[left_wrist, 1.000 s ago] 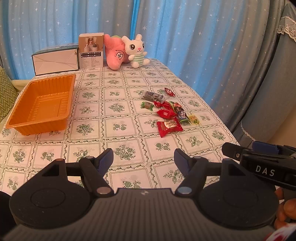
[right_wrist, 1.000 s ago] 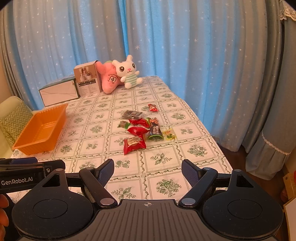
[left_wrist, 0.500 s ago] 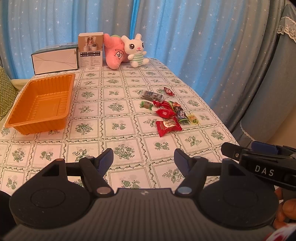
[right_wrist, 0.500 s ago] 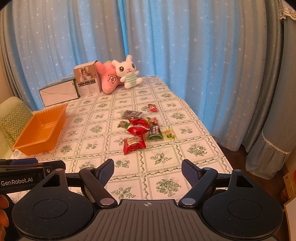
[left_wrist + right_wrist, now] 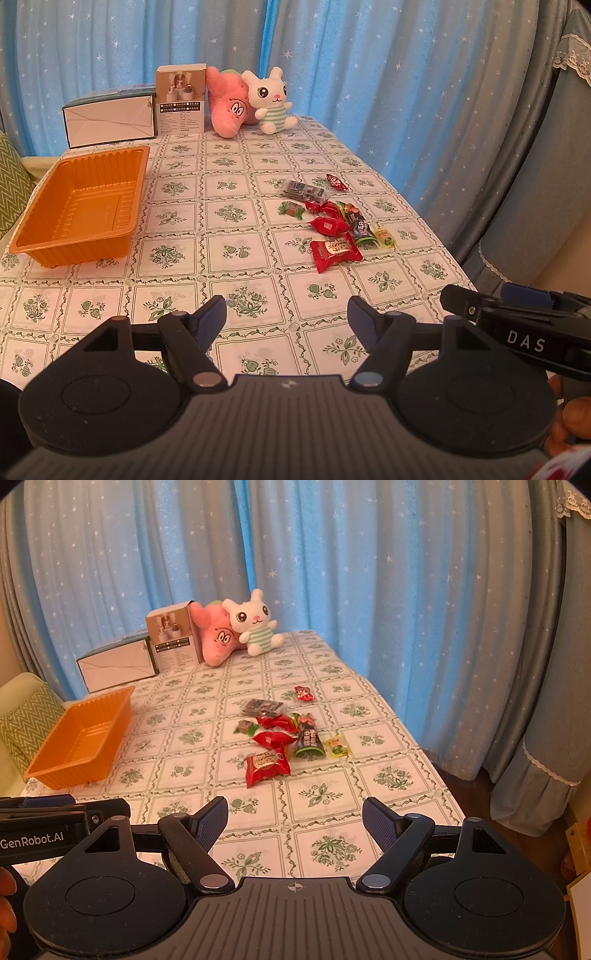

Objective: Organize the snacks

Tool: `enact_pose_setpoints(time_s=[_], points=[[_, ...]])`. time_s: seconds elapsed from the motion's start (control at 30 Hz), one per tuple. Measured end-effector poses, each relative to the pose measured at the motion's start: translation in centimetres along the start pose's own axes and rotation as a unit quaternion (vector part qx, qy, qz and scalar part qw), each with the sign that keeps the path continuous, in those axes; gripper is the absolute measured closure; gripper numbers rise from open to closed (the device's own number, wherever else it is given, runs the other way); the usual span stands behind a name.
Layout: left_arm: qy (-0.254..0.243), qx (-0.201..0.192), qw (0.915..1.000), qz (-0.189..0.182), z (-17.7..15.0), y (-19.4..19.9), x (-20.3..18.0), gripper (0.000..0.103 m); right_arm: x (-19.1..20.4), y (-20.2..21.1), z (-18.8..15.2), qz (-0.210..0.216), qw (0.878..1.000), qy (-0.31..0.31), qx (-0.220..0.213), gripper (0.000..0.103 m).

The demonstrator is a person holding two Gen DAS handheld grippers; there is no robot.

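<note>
Several wrapped snacks lie in a loose cluster right of the table's middle, with a large red packet nearest me. An empty orange tray sits at the left of the table. My left gripper is open and empty, above the table's near edge, well short of the snacks. My right gripper is open and empty, also near the front edge. The right gripper's side shows at the right of the left wrist view.
A white box, a tall carton, a pink plush and a white bunny plush stand at the table's far end. Blue curtains hang behind and to the right. The table edge drops off at right.
The left view has shifted slightly, so the far objects sit a little lower in frame. The right gripper and the snacks have not visibly moved.
</note>
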State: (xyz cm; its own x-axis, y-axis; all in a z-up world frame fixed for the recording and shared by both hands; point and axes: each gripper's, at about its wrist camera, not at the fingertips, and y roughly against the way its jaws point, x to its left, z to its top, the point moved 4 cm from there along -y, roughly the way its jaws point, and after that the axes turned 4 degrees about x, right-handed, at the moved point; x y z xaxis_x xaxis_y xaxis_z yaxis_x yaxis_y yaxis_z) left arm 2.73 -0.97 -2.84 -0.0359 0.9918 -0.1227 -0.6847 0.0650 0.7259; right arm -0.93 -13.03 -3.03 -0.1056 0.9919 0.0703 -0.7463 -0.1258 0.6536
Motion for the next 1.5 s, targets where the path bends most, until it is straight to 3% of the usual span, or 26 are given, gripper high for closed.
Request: enact_pose_setpoints(time_s=[0.53, 0.97, 1.17, 1.3, 1.4, 1.5], points=[[0.004, 0.002, 0.9999, -0.013, 0.8, -1.7, 0.3, 0.034, -2.5, -1.9, -0.1, -0.01, 1.0, -0.029, 0.006, 0.023], [-0.088, 0.011, 0.9943, -0.06, 4.0, -10.2, -1.1, 0.041, -5.4, -7.3, 1.2, -0.005, 0.998, -0.054, 0.019, 0.023], [-0.172, 0.014, 0.9819, -0.078, 5.1, -14.8, -2.7, 0.043, -6.6, -10.3, 2.3, -0.003, 0.997, -0.064, 0.03, 0.034], [-0.253, 0.015, 0.963, -0.091, 5.3, -17.9, -4.3, 0.043, -7.2, -12.2, 2.8, -0.007, 0.996, -0.074, 0.038, 0.034], [-0.323, 0.01, 0.9413, -0.098, 5.3, -19.8, -5.7, 0.043, -7.3, -13.4, 3.0, -0.006, 0.996, -0.08, 0.043, 0.034], [-0.338, 0.023, 0.934, -0.114, 5.6, -21.8, -6.3, 0.043, -7.4, -14.4, 3.1, -0.006, 0.996, -0.08, 0.048, 0.034]])
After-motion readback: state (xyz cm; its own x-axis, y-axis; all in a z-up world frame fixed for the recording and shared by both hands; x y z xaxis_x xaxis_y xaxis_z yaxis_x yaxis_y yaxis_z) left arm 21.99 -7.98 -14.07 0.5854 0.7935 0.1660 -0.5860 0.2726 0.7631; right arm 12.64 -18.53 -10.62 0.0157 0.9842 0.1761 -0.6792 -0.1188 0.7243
